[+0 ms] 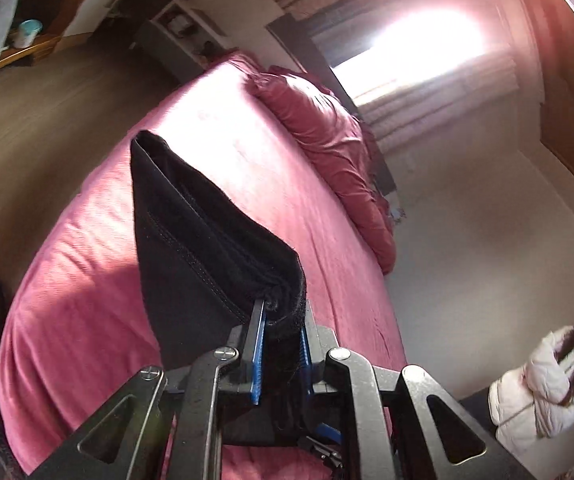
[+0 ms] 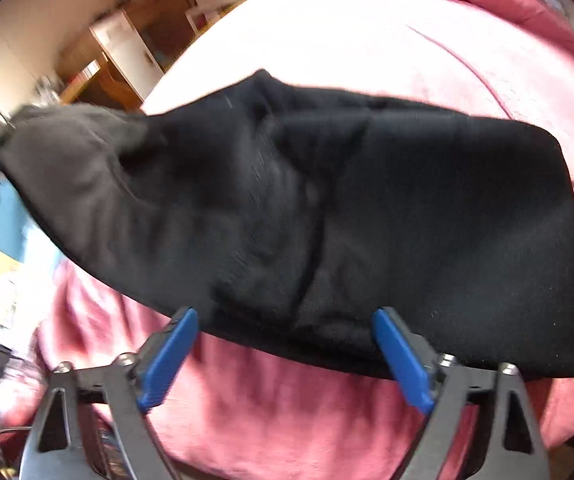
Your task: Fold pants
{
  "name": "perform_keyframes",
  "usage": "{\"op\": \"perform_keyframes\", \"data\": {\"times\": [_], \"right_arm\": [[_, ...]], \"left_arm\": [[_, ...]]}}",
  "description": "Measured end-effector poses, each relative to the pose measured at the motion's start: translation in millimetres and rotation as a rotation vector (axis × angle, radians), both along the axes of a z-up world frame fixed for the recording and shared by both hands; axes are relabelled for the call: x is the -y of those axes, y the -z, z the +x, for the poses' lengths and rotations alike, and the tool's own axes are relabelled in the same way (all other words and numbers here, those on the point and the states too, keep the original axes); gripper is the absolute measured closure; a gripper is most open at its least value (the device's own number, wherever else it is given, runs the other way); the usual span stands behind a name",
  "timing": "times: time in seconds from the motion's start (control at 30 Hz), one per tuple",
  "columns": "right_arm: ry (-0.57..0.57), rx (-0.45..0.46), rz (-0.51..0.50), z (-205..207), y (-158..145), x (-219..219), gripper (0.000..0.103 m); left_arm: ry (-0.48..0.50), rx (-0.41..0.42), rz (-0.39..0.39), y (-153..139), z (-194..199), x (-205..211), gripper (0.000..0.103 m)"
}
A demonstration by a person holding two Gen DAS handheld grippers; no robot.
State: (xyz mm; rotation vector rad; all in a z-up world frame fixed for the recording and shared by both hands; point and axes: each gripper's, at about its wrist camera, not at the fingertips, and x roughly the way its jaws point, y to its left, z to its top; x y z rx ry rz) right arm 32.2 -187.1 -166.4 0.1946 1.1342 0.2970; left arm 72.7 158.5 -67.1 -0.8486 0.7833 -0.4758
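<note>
The black pants (image 1: pixel 207 248) hang from my left gripper (image 1: pixel 281 308), which is shut on a bunched edge of the fabric and holds it above the pink bed (image 1: pixel 87 280). In the right wrist view the pants (image 2: pixel 367 220) stretch across the pink bed (image 2: pixel 327 412), one end lifted at the far left, the right part lying flat. My right gripper (image 2: pixel 285 320) is open, its blue pads (image 2: pixel 167 360) just short of the pants' near edge, holding nothing.
A pink pillow (image 1: pixel 327 144) lies at the head of the bed by a bright window (image 1: pixel 419 48). A person in a white jacket (image 1: pixel 543 392) sits at the lower right. Wooden furniture (image 2: pixel 119 56) stands beyond the bed.
</note>
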Motion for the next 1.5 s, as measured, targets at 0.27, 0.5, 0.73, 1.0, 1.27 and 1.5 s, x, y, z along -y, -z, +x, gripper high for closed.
{"op": "perform_keyframes", "data": {"times": [0.27,0.5,0.73,1.0,1.27,1.5], "right_arm": [[-0.038,0.057,0.330,25.3,-47.7,21.2,0.017],[-0.164,0.013,0.520,63.0,-66.0,-13.2,0.017],[-0.263,-0.026,0.449,86.5,-68.3,-48.9,0.017],[-0.264,-0.112,0.317,114.1,-36.1,-64.7,0.084],[-0.194,-0.121,0.358,108.0,-32.2,-50.7,0.087],[-0.235,-0.052,0.385,96.6,-68.8,-55.4,0.089]], "left_arm": [[0.285,0.101,0.085,-19.4,3.0,84.8,0.089],[0.418,0.098,0.149,-13.2,-3.1,127.0,0.090],[0.460,0.096,0.220,-12.2,1.7,146.4,0.090],[0.498,0.118,0.353,-11.1,-2.1,167.9,0.089],[0.462,0.063,0.044,-1.6,-4.8,96.3,0.072],[0.156,-0.091,0.093,30.1,5.5,18.3,0.069]]}}
